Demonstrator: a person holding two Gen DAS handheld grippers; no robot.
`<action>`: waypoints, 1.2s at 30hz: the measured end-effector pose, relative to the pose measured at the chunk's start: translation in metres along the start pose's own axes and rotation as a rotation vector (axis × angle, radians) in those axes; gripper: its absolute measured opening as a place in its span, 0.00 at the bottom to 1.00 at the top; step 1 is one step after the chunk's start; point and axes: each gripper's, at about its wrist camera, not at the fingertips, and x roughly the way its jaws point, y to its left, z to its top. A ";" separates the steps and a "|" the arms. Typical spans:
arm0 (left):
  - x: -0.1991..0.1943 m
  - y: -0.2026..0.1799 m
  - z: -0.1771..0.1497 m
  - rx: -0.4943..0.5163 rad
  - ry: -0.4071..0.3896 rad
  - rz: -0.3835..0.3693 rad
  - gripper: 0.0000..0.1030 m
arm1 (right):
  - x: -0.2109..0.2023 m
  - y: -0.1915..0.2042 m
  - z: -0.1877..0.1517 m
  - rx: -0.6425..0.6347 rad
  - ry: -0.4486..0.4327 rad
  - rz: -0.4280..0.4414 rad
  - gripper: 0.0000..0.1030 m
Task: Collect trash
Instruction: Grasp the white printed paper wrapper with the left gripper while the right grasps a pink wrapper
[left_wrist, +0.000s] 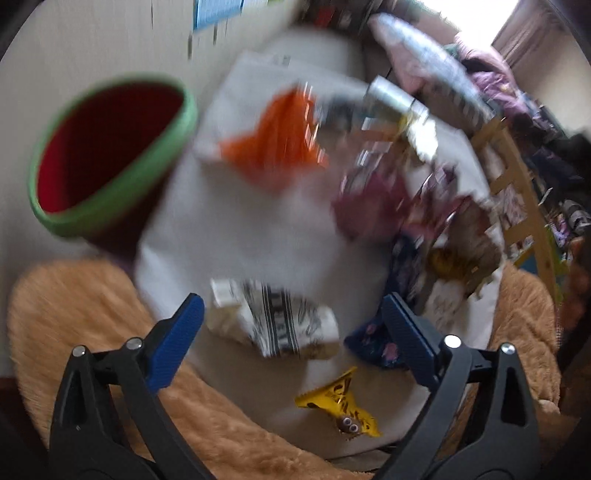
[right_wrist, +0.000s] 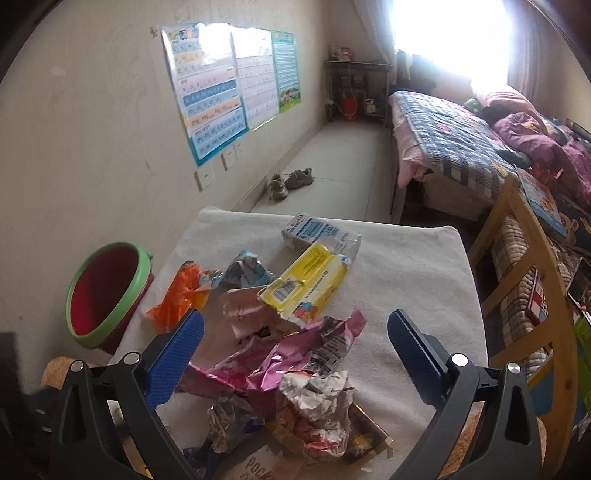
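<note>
Crumpled wrappers and flattened cartons lie scattered on a white cloth-covered table (right_wrist: 406, 273). In the blurred left wrist view my left gripper (left_wrist: 291, 317) stands open above a white striped wrapper (left_wrist: 273, 321), with a yellow wrapper (left_wrist: 340, 406) nearer the table's edge and an orange wrapper (left_wrist: 277, 144) farther off. A red bin with a green rim (left_wrist: 107, 155) stands at the table's left. My right gripper (right_wrist: 295, 332) is open over a pink foil wrapper (right_wrist: 291, 354), near a yellow carton (right_wrist: 310, 284), a blue-white carton (right_wrist: 317, 236) and the orange wrapper (right_wrist: 177, 299). The bin (right_wrist: 107, 295) shows at left.
A tan fluffy cushion (left_wrist: 92, 314) lies under the table's near edge. A wooden bed frame (right_wrist: 524, 266) and a bed with a checked cover (right_wrist: 454, 140) stand to the right. Shoes (right_wrist: 291, 181) sit on the floor by the wall with posters (right_wrist: 221, 85).
</note>
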 end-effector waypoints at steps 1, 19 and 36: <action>0.011 0.001 0.000 -0.015 0.045 0.003 0.86 | -0.001 0.001 0.000 -0.005 0.000 0.002 0.93; -0.010 0.013 0.006 -0.057 -0.097 0.035 0.68 | 0.039 0.059 -0.021 -0.235 0.189 0.219 0.93; -0.048 0.047 0.012 -0.160 -0.267 0.141 0.68 | 0.084 0.087 -0.033 -0.254 0.355 0.357 0.23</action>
